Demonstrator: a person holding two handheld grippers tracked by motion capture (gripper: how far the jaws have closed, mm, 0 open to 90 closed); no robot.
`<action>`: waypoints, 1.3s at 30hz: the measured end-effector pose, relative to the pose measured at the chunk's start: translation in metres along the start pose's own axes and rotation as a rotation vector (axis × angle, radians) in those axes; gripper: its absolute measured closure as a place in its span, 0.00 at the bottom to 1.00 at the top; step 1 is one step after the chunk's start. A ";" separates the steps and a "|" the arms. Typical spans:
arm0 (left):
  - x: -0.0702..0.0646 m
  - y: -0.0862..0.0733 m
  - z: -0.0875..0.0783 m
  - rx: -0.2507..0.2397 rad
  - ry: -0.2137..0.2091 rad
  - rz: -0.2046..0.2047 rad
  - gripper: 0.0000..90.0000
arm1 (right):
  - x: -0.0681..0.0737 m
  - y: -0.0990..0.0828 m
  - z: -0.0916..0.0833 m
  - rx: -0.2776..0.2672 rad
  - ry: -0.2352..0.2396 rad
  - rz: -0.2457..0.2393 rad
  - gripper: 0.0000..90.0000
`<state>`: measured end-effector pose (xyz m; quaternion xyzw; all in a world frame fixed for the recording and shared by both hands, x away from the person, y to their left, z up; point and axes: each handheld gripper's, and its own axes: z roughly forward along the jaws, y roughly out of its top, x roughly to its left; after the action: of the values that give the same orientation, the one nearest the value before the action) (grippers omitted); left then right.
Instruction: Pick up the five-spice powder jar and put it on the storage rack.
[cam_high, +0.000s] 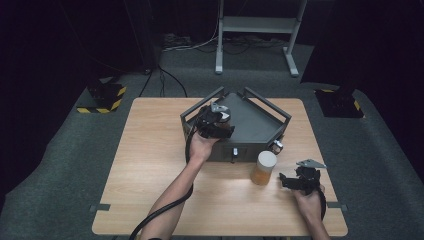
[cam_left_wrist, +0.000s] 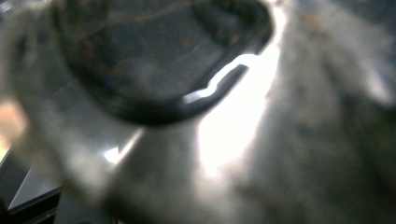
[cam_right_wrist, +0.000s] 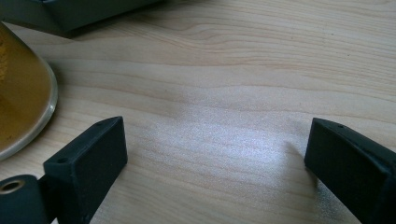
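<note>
A dark grey tray (cam_high: 260, 131) with raised rails stands at the far middle of the wooden table (cam_high: 150, 165). My left gripper (cam_high: 223, 126) hovers over the tray's left part. In the left gripper view a blurred, glassy round container (cam_left_wrist: 154, 70) with a dark shiny rim sits right against the camera, so the jaws are shut on it. A jar (cam_high: 263, 168) with a white lid and amber contents stands upright in front of the tray. My right gripper (cam_high: 284, 181) rests low just right of the jar. Its jaws (cam_right_wrist: 215, 140) are open over bare wood, with the jar (cam_right_wrist: 18, 93) at the left edge.
The tray's front wall carries a small metal latch (cam_high: 235, 152), and another fitting (cam_high: 277, 145) sticks out at its right corner. On the floor behind the table are a white stand (cam_high: 257, 25) and two black-and-yellow striped bases (cam_high: 102, 97). A thick cable (cam_high: 160, 215) trails along my left forearm.
</note>
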<state>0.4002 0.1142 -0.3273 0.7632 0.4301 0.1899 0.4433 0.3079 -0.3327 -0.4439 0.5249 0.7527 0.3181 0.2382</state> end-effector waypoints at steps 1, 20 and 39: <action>0.000 0.000 0.000 0.000 0.000 0.000 0.35 | 0.000 0.000 0.000 0.000 0.000 0.000 0.06; 0.005 0.009 0.004 0.097 0.012 0.092 0.35 | 0.000 0.000 0.000 0.001 0.000 -0.001 0.06; 0.004 0.003 0.004 0.078 0.019 0.097 0.34 | 0.000 0.000 0.000 0.001 0.000 -0.001 0.06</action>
<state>0.4064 0.1144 -0.3271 0.7981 0.4036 0.2014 0.3995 0.3079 -0.3327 -0.4438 0.5248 0.7529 0.3178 0.2382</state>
